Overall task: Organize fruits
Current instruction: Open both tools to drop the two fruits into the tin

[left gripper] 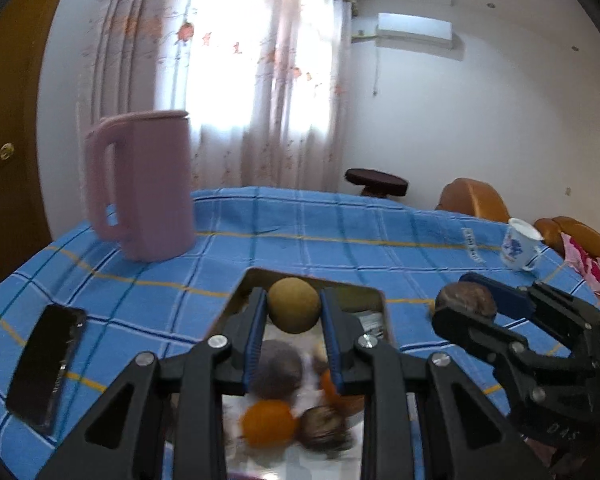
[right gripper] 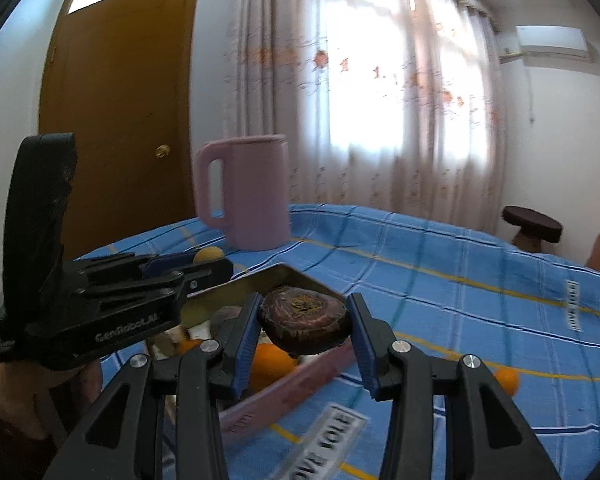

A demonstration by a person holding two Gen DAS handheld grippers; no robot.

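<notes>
Phone [left gripper: 46, 364] lies flat on the blue checked cloth [left gripper: 260, 248] at far left, pink jug [left gripper: 140, 186] standing behind it. Neither is in the way for now.

Left gripper [left gripper: 294, 320]: jaws clenched on a tan round fruit [left gripper: 294, 305], carried above the metal tray [left gripper: 374, 298]. The pads catch it only at its widest part; a jolt could roll it out, and it would drop among the fruit below.

Tray holds two oranges [left gripper: 268, 422] and several dark fruits [left gripper: 278, 372], blurred, so I cannot count them surely. Crowded; anything dropped in may knock a neighbour over the low rim.

Right gripper [right gripper: 304, 326]: jaws grasping a dark flattish fruit [right gripper: 304, 318] by its edges, at the tray's near right side. The skin looks rough and uneven, so the hold may be lopsided and could twist loose.

Both grippers hang close together over one tray; collision seems the likeliest upset.

One small orange [right gripper: 507, 379] sits loose on the cloth to the right, near the white mug [left gripper: 520, 246], free to roll.
</notes>
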